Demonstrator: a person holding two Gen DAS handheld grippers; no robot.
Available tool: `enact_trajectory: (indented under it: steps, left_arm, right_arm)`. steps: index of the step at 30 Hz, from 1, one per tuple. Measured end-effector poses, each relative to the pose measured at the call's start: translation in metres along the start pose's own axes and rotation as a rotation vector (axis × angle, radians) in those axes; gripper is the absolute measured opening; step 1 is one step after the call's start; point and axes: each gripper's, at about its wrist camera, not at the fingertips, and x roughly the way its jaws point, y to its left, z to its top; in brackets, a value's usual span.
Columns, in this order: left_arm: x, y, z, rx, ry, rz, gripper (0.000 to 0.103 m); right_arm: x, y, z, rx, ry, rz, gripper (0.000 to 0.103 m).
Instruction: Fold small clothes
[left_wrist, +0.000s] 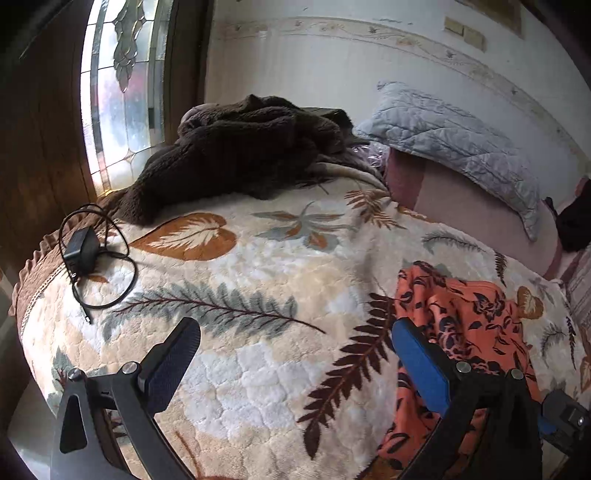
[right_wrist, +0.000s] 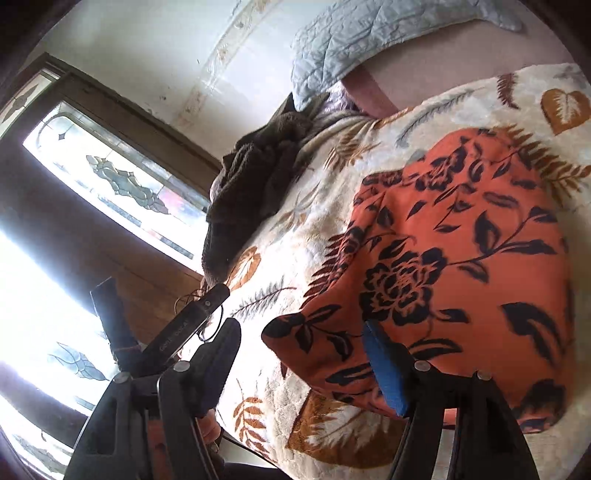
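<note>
An orange garment with a dark floral print (right_wrist: 454, 251) lies flat, folded over, on the leaf-patterned fleece blanket (right_wrist: 332, 206). My right gripper (right_wrist: 303, 362) is open over its near corner. The blue-padded finger (right_wrist: 384, 365) rests above the cloth, the black finger (right_wrist: 221, 354) stands off its edge over the blanket, and neither pad presses on it. In the left wrist view the same garment (left_wrist: 461, 317) lies at the right, bunched near its lower end. My left gripper (left_wrist: 295, 354) is open above bare blanket (left_wrist: 258, 369), its blue-padded finger (left_wrist: 417, 362) by the garment's left edge.
A dark brown fleece throw (left_wrist: 243, 155) is heaped at the far side near a stained-glass window (left_wrist: 122, 92). A black charger with its coiled cable (left_wrist: 83, 251) lies near the bed's left edge. A grey quilted pillow (left_wrist: 454, 147) leans on the wall at the back right.
</note>
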Motion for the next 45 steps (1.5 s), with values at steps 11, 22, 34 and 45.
enact_trajectory:
  steps: [11, 22, 34, 45]
  left_arm:
    - [0.033, -0.093, -0.042, 0.376, 0.116, 0.103, 0.103]
    - [0.044, -0.079, -0.052, 0.351, 0.148, 0.128, 0.103]
    - [0.046, -0.079, -0.053, 0.349, 0.13, 0.084, 0.103]
    - [0.044, -0.076, -0.054, 0.335, 0.132, 0.072, 0.103]
  right_arm:
    - [-0.044, -0.075, 0.009, 0.113, -0.016, -0.241, 0.041]
    - [-0.035, -0.079, 0.046, 0.003, 0.032, -0.317, 0.039]
    - [0.059, -0.157, 0.118, 0.205, 0.076, -0.371, 0.041]
    - [-0.006, -0.109, 0.089, 0.112, 0.082, -0.275, 0.045]
